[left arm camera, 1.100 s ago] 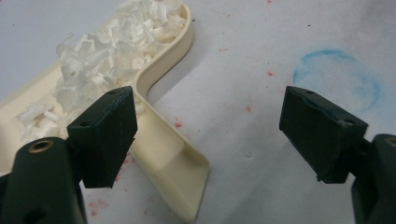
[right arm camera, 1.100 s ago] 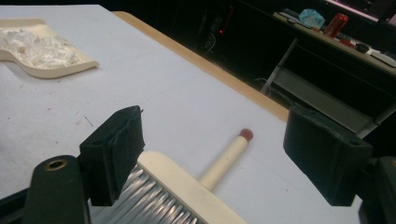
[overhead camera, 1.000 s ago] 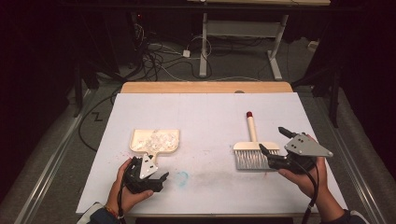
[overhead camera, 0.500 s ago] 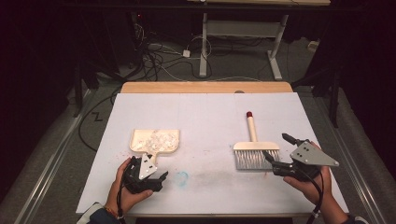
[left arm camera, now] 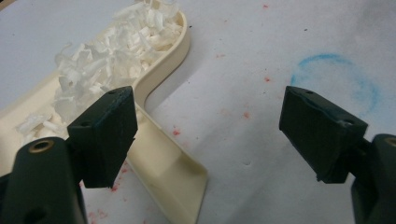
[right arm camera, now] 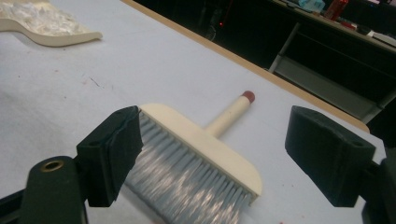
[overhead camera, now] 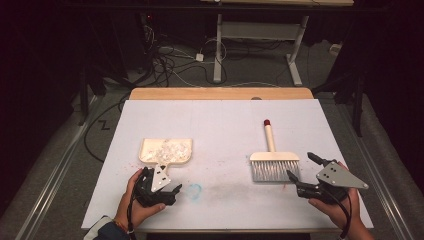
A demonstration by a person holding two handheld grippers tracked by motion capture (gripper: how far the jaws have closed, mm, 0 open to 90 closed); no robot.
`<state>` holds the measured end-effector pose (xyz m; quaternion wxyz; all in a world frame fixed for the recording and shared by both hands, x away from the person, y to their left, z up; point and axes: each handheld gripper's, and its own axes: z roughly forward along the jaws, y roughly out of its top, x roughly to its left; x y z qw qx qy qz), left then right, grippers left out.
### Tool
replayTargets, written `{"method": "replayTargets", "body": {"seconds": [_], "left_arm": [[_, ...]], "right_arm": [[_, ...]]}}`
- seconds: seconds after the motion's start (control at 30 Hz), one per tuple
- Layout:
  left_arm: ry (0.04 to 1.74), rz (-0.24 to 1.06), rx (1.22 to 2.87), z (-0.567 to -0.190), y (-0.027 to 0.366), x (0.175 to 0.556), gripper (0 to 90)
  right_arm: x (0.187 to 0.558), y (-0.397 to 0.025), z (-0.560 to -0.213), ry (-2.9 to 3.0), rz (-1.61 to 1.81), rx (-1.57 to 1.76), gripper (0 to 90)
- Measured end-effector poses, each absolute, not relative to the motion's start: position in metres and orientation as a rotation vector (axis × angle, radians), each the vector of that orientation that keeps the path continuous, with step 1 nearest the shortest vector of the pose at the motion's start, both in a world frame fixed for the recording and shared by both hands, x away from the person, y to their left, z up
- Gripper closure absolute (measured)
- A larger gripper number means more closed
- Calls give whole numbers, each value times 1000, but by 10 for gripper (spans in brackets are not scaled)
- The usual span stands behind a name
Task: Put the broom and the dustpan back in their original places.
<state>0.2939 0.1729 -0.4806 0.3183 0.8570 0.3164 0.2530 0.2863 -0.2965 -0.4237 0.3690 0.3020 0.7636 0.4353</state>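
Note:
A cream dustpan [overhead camera: 165, 151] holding white shreds [overhead camera: 167, 148] lies left of centre on the white table. Its handle [left arm camera: 168, 172] points at my left gripper [overhead camera: 162, 181], which is open just short of it; the left jaw is beside the handle, touching nothing. The shreds [left arm camera: 107, 60] fill the pan. A cream brush [overhead camera: 274, 160] with grey bristles and a red-tipped handle [overhead camera: 267, 121] lies at the right. My right gripper [overhead camera: 300, 165] is open at the bristle end, empty. In the right gripper view the brush [right arm camera: 201, 163] lies between and beyond the jaws.
A faint blue ring [overhead camera: 194, 190] marks the sheet between the grippers, also seen as a blue ring [left arm camera: 334, 81] near the right jaw. Red specks dot the sheet. A wooden strip [overhead camera: 220, 93] edges the far side; cables and desk legs lie beyond.
My right gripper has drawn back from the brush toward the near edge and slightly to the right, still open. The left gripper, dustpan and brush have not moved.

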Motion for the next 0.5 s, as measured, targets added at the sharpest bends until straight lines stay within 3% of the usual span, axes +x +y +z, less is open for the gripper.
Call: {"method": "replayTargets", "body": {"seconds": [0.5], "left_arm": [[802, 664, 2241, -479, 172, 290, 185]], "right_arm": [[275, -312, -441, 1963, 1108, 828, 177]]}}
